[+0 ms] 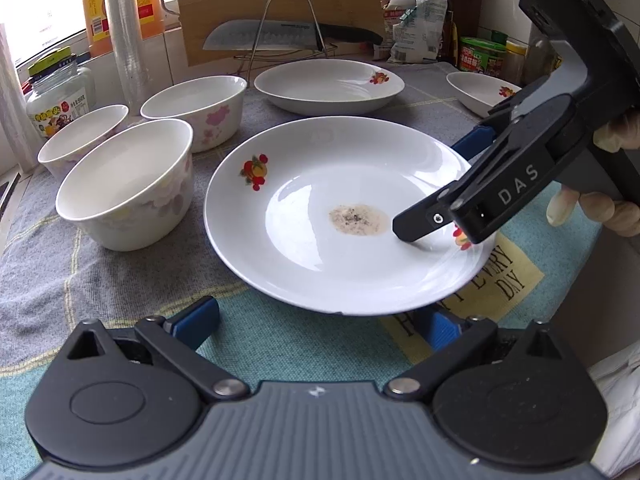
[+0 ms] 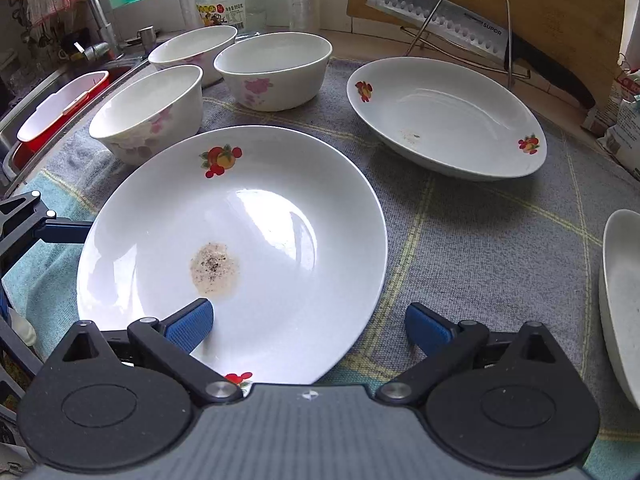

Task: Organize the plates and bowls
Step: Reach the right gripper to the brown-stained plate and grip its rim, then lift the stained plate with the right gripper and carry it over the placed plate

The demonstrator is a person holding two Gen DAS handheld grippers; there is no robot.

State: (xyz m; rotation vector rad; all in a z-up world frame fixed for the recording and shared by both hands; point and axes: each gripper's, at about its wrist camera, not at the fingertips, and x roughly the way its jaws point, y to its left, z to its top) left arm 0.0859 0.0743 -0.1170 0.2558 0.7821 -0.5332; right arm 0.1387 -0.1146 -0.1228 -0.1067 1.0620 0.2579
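Left wrist view: the left gripper [image 1: 316, 320] has its fingers wide apart, at the near rim of the stained plate [image 1: 344, 216], which lies on the cloth-covered worktop [image 1: 120, 280]. The right gripper [image 1: 432, 208] reaches over the plate's far side.

Right wrist view: the right gripper [image 2: 308, 322] fingers are apart, one blue finger pad [image 2: 190, 322] over the plate [image 2: 240, 240]. Three bowls [image 2: 150, 112] and a deep plate [image 2: 448, 116] stand behind.

Three white floral bowls [image 2: 208, 76] crowd my left. Bare grey checked cloth [image 2: 480, 240] (my right) lies between the soiled white fruit-print plate [image 2: 240, 220] and the deeper white dish [image 2: 444, 120].
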